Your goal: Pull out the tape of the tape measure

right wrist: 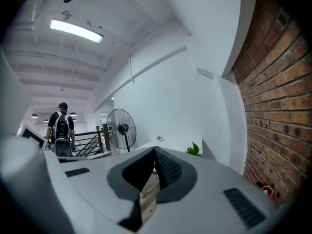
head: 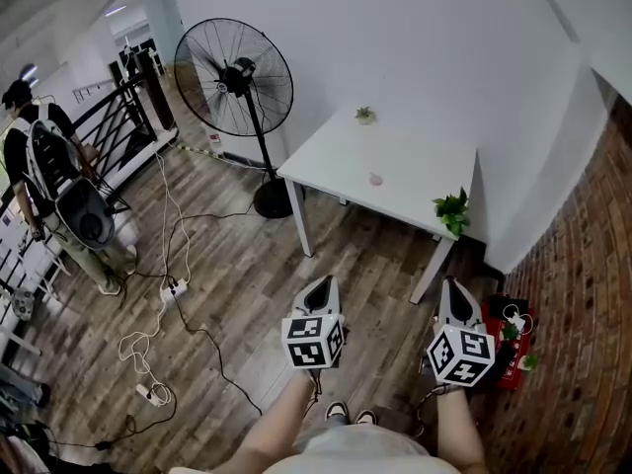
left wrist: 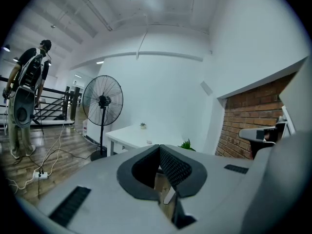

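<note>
A small pinkish object [head: 375,179], too small to identify as the tape measure, lies on the white table [head: 395,166]; it shows as a faint speck [left wrist: 148,141] in the left gripper view. Both grippers are held over the wooden floor, well short of the table. My left gripper [head: 322,282] has its jaws closed tip to tip with nothing between them [left wrist: 159,147]. My right gripper [head: 453,284] is likewise shut and empty [right wrist: 155,149]. Both point toward the table.
A tiny potted plant [head: 365,115] and a leafy green plant [head: 453,211] sit on the table. A standing fan [head: 235,77] is left of it. Cables and a power strip [head: 176,287] cross the floor. A person with a backpack [head: 44,166] stands by the railing. A red item [head: 509,342] lies by the brick wall.
</note>
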Action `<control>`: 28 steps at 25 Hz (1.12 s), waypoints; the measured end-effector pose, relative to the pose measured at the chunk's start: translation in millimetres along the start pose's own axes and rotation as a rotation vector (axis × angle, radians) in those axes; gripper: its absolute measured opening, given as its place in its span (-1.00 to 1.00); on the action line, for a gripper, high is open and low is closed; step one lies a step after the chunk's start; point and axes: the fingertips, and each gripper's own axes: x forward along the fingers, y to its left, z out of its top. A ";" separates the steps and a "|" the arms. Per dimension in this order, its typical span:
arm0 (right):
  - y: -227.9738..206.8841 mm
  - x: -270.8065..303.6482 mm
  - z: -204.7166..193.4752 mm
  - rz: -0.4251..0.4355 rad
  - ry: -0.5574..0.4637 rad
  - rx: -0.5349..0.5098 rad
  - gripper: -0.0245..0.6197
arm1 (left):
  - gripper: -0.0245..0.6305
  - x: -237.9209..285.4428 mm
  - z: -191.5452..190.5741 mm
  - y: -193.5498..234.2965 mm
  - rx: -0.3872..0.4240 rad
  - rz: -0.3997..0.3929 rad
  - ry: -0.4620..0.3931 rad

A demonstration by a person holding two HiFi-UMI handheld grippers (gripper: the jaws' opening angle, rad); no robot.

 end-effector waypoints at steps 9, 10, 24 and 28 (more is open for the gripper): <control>4.3 3.3 -0.1 0.025 0.005 -0.012 -0.72 | -0.88 3.6 3.7 -1.1 -0.011 -0.009 0.001; 5.1 3.5 0.2 0.027 0.005 -0.013 -0.70 | -0.88 3.5 4.4 -0.5 -0.013 -0.010 0.000; 16.2 11.4 -1.2 0.031 0.011 -0.021 -0.39 | -0.14 2.9 13.6 13.2 -0.006 -0.023 -0.038; 20.4 15.5 -5.4 0.022 0.021 -0.024 -0.33 | -0.09 3.0 13.2 23.3 0.006 -0.010 -0.034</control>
